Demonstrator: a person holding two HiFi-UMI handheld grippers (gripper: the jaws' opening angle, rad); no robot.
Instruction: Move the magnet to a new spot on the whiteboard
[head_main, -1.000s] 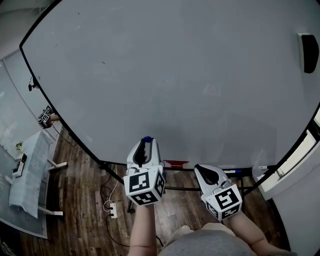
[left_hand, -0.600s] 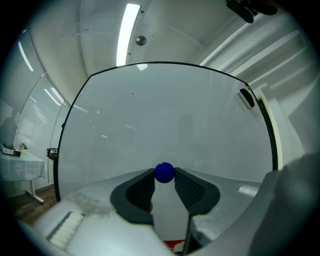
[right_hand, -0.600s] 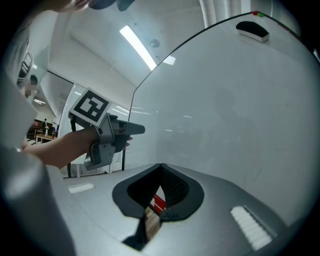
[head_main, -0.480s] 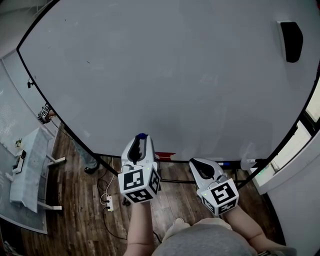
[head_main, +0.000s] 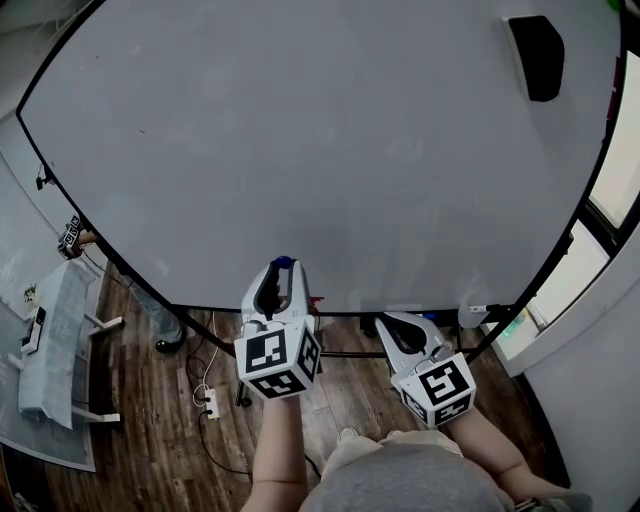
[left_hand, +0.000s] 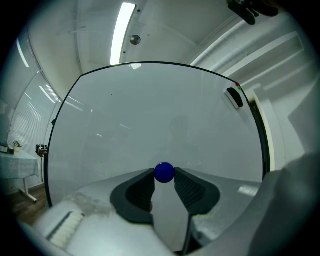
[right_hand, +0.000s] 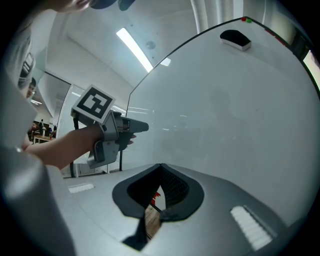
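A small round blue magnet (left_hand: 164, 172) sits pinched between the tips of my left gripper (left_hand: 164, 175), which is shut on it. In the head view that magnet (head_main: 284, 262) shows at the tip of the left gripper (head_main: 283, 268), in front of the lower part of the whiteboard (head_main: 320, 150). Whether it touches the board I cannot tell. My right gripper (head_main: 384, 321) hangs lower and to the right, below the board's bottom edge. Its jaws meet at the tips (right_hand: 161, 166) with nothing between them. The right gripper view also catches the left gripper (right_hand: 134, 127) from the side.
A black eraser (head_main: 537, 42) sticks to the whiteboard's upper right. The board's stand and tray (head_main: 440, 312) run under its bottom edge above a wooden floor. A covered table (head_main: 55, 340) stands far left, a power strip (head_main: 212, 405) lies on the floor, and a window (head_main: 610, 190) is at the right.
The head view has swung right along the board, so the eraser has slid left in the picture. Both grippers moved along with it. The magnet stays in the left jaws.
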